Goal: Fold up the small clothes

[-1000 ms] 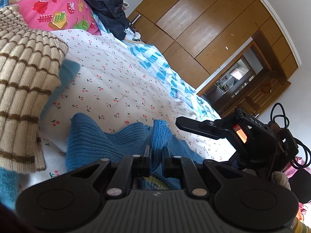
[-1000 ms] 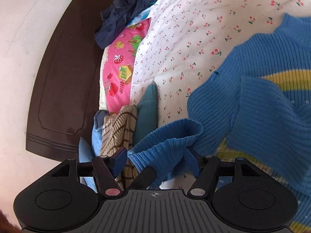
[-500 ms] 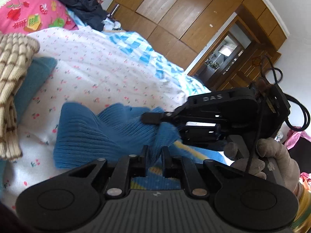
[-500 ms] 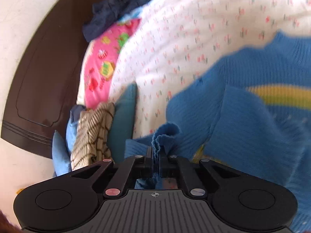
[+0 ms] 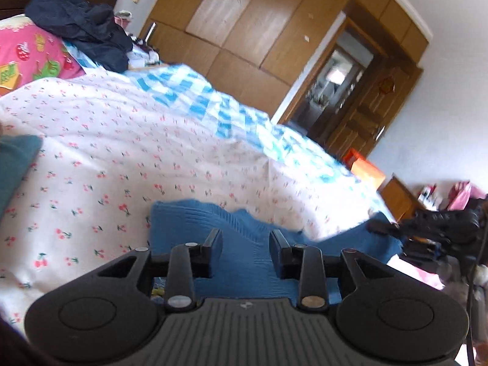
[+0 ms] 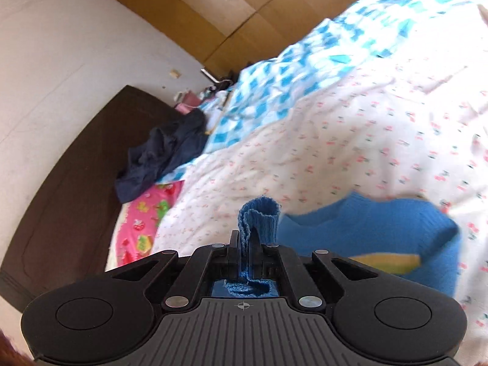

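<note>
A blue knit sweater (image 5: 189, 222) with a yellow stripe (image 6: 384, 260) lies on the cherry-print bedsheet (image 5: 122, 158). My left gripper (image 5: 245, 238) hovers just over it with its jaws opening; the knit shows flat between the fingers and the pads do not press on it. My right gripper (image 6: 244, 238) is shut on a bunched fold of the blue sweater (image 6: 366, 228), which sticks up above its fingertips. In the left wrist view the right gripper (image 5: 378, 227) reaches in from the far right, at the sweater's right edge.
A navy garment pile (image 5: 79, 27) and a pink pillow (image 5: 27, 58) lie at the head of the bed by the dark headboard (image 6: 76, 183). A teal cushion (image 5: 15, 164) is at the left. A blue-checked quilt (image 5: 213, 103), wooden wardrobe (image 5: 244, 15) and doorway (image 5: 341, 85) lie beyond.
My left gripper has let go of the blue fold and its jaws have parted. My right gripper closed on a fold of the sweater and swung away to the right with it.
</note>
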Tool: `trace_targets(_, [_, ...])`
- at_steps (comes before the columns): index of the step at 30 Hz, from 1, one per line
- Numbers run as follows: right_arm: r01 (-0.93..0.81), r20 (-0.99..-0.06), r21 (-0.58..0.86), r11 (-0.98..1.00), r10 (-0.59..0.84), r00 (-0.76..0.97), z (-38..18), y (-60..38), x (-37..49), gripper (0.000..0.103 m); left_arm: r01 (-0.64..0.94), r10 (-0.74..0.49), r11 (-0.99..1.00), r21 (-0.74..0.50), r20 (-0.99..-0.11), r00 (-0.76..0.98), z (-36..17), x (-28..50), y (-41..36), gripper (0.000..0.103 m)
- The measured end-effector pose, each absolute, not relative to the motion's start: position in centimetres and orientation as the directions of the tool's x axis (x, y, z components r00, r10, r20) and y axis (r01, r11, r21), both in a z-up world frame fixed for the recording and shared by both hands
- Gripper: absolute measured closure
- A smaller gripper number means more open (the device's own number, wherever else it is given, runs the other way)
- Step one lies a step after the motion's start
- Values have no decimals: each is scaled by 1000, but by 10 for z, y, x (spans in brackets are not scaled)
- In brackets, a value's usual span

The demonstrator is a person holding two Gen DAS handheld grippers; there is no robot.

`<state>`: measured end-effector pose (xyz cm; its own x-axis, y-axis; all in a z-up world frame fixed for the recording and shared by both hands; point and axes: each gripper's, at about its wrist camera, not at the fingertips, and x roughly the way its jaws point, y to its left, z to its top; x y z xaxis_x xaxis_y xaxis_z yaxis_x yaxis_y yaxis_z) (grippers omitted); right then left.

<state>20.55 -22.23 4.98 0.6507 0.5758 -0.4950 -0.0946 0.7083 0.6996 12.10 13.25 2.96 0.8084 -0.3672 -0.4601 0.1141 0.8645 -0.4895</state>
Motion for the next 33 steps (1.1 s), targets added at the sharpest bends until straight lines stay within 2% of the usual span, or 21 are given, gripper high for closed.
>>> trace_targets(4, [57,-611,673,738,512,604,-5,-247,197,98,96,-359,892,-442,-564,743,2,144,113,65])
trace_targets(7, [123,-628,693,711,511,587,-33,-256,190,98,85,-332,913,-399,-606,723,-6,145,106,65])
trace_targets(17, [57,-556,708,704,505,660,-10,-269,195,98,76,-278,941,-330,-624,730,0,153,108,65])
trace_targets(19, [69,-578,696,715,501,644,-17,-267,193,98,70,-265,949,-308,-653,709,-8,159,105,65])
trace_targets(23, [174,-690,627,759,437,577,-48,-270,194,97,66,-246,959,-277,-688,682,-22,162,104,65])
trace_targets(28, [190,-693,625,757,426,581,-53,-277,192,97,61,-225,966,-252,-696,682,-20,159,106,65])
trace_targets(33, [160,-725,556,816,382,573,-52,-273,191,96,42,-201,971,-237,-704,681,-18,154,111,65])
